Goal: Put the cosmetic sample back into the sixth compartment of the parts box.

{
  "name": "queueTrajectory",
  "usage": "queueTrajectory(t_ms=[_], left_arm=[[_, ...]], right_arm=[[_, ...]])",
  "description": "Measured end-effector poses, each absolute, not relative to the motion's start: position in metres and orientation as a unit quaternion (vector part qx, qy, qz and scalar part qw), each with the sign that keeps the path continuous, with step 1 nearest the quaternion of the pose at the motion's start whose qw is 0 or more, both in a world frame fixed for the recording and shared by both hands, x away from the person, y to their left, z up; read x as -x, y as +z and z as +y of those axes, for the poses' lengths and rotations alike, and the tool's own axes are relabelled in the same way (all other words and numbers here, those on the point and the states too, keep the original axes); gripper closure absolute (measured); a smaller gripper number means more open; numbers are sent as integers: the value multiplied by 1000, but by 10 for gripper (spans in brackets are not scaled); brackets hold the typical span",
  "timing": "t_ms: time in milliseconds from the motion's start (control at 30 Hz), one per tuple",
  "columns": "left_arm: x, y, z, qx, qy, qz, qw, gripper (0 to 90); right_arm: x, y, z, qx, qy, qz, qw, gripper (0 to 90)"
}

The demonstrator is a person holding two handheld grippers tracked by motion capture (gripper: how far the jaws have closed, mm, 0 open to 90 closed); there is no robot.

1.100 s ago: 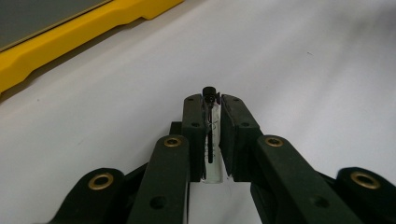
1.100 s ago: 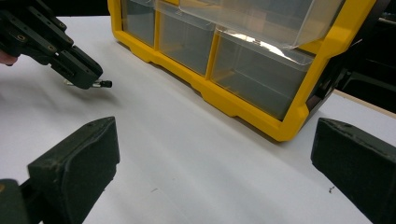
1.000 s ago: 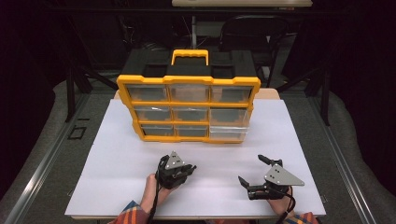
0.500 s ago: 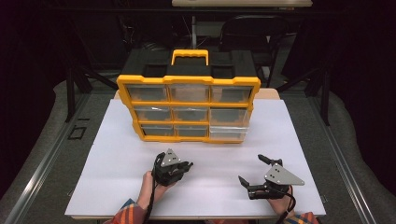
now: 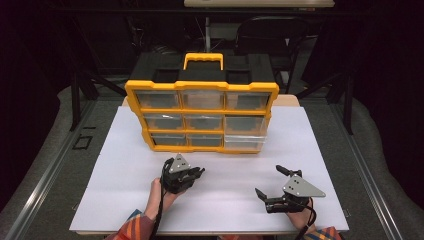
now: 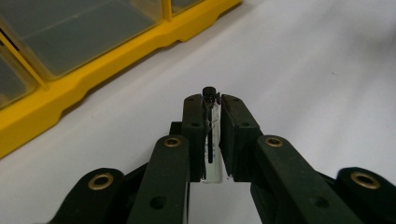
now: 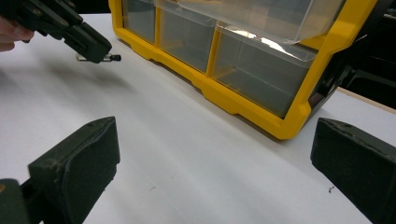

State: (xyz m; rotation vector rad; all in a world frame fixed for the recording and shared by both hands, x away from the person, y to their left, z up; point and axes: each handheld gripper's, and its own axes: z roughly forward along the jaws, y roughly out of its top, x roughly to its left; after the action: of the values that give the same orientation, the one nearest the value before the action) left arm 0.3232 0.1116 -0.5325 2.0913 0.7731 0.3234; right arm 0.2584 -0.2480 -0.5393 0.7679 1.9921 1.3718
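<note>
My left gripper (image 5: 196, 173) hovers over the white table sheet in front of the organizer, shut on a small clear tube with a black cap (image 6: 210, 140). The cap pokes out past the pads (image 6: 236, 126). In the right gripper view the same tube (image 7: 110, 58) sticks out of the left gripper (image 7: 95, 53) at the upper left. My right gripper (image 5: 267, 181) rests near the front right of the sheet, its jaws wide open with nothing between them (image 7: 215, 158).
A yellow and black organizer (image 5: 200, 90) with clear drawers stands at the back of the white sheet (image 5: 115, 170). Its bottom right drawer (image 5: 243, 142) is pulled out a little. Dark chairs and floor surround the table.
The left gripper has shifted slightly toward the organizer with the tube still in it. The right gripper has stayed put.
</note>
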Motion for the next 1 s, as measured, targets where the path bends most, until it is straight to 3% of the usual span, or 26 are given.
queueTrajectory(t_ms=[1000], left_arm=[[-347,-496,110,-814,150,296,477,805]], right_arm=[[-259,-540,-246,-287,512,752,299,8]])
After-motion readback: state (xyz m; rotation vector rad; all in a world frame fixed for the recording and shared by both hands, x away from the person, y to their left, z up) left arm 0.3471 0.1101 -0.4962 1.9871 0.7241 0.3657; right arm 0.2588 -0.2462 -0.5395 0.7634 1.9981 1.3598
